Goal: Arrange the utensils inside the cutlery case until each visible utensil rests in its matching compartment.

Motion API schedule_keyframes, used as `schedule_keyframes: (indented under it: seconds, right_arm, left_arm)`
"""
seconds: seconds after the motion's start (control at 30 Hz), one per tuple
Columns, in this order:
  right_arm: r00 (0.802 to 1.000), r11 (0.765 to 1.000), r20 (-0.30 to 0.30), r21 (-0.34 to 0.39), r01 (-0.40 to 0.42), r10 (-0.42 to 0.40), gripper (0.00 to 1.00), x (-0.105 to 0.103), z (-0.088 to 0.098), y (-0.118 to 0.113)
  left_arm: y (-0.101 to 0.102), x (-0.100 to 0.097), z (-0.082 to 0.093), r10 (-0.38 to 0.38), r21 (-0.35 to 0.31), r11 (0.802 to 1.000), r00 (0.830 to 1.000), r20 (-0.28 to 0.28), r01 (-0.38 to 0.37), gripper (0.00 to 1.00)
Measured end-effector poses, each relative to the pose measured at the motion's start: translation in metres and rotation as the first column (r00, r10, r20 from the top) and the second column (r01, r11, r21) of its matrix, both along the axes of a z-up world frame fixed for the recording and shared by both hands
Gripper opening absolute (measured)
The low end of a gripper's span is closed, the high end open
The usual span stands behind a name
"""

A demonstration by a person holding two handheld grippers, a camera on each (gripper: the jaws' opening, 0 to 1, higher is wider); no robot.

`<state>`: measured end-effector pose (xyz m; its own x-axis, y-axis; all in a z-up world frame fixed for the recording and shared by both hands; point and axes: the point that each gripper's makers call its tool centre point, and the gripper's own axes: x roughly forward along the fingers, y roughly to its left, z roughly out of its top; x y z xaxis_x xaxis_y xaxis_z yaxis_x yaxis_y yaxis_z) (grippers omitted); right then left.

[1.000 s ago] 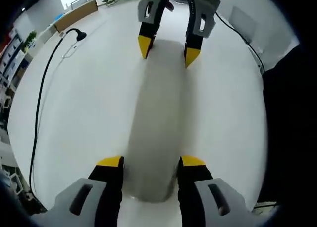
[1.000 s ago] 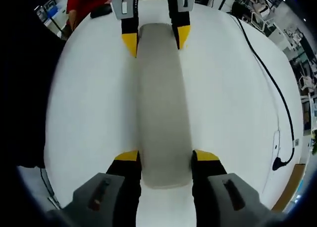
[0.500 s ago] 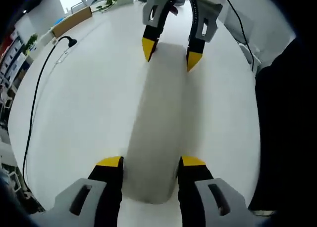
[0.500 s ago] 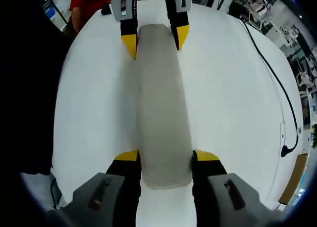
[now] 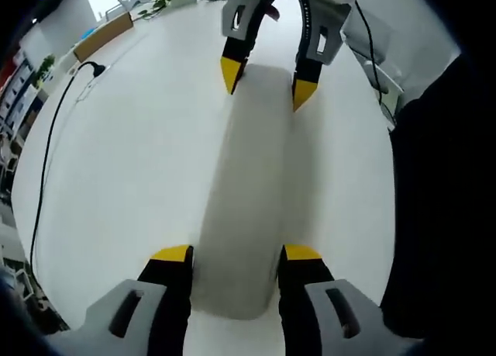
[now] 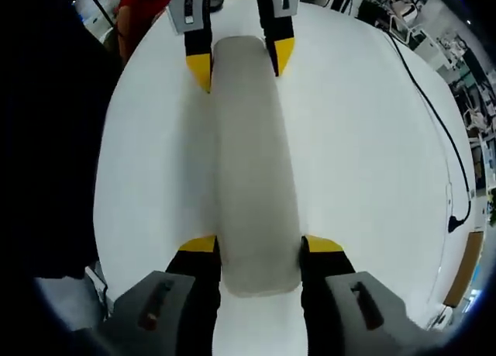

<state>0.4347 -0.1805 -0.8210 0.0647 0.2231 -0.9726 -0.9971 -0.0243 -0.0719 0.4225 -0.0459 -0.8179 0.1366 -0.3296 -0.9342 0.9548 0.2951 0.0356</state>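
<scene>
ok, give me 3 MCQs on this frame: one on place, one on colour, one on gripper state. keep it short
1. Where does the grey case sit relative to the two grippers?
A. Beside both, untouched
B. Spanning between them, one end in each
C. Under the left gripper alone

2. What colour are the jaw tips?
A. Yellow
B. Red
C. Blue

3. What state is the right gripper in?
A. Wide open, away from the case
B. Shut on nothing
C. Shut on the case's near end

Answers:
1. B: in the right gripper view the case runs from that gripper's jaws to the left gripper at the far end.
2. A: both pairs of tips show yellow against the white table.
3. C: both jaws press the sides of the case's near end; the left gripper view shows the same from the other end.
</scene>
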Motion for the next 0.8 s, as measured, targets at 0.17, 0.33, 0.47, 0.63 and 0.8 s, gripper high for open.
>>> schedule_keyframes:
  seconds: [0.17, 0.33, 0.47, 0.63, 0.8]
  right_arm:
    - [1.0, 1.0, -0.002, 0.002, 0.007, -0.007, 0.39, -0.016, 0.0, -0.002]
    - [1.0, 1.0, -0.009, 0.005, 0.016, -0.016, 0.39, -0.033, 0.0, -0.004]
    - [1.0, 1.0, -0.011, 0.009, 0.024, -0.024, 0.39, -0.042, 0.0, -0.005]
    - [0.999, 0.999, -0.012, 0.022, 0.039, -0.038, 0.39, -0.051, 0.0, -0.005]
    - [0.999, 0.999, -0.011, -0.005, 0.039, -0.039, 0.39, -0.054, -0.001, -0.003]
  left_arm:
    - [-0.001, -0.015, -0.001, -0.009, 0.005, 1.0, 1.0, -0.006, 0.009, 0.44]
    - [-0.002, -0.03, -0.001, -0.026, 0.008, 1.0, 1.0, -0.009, 0.026, 0.44]
    - [-0.003, -0.038, -0.001, -0.035, 0.005, 0.999, 0.999, -0.009, 0.035, 0.44]
    - [-0.003, -0.046, -0.001, -0.046, 0.006, 0.999, 0.999, -0.009, 0.046, 0.44]
    - [-0.002, -0.05, -0.001, -0.05, -0.001, 0.999, 0.999, -0.007, 0.05, 0.44]
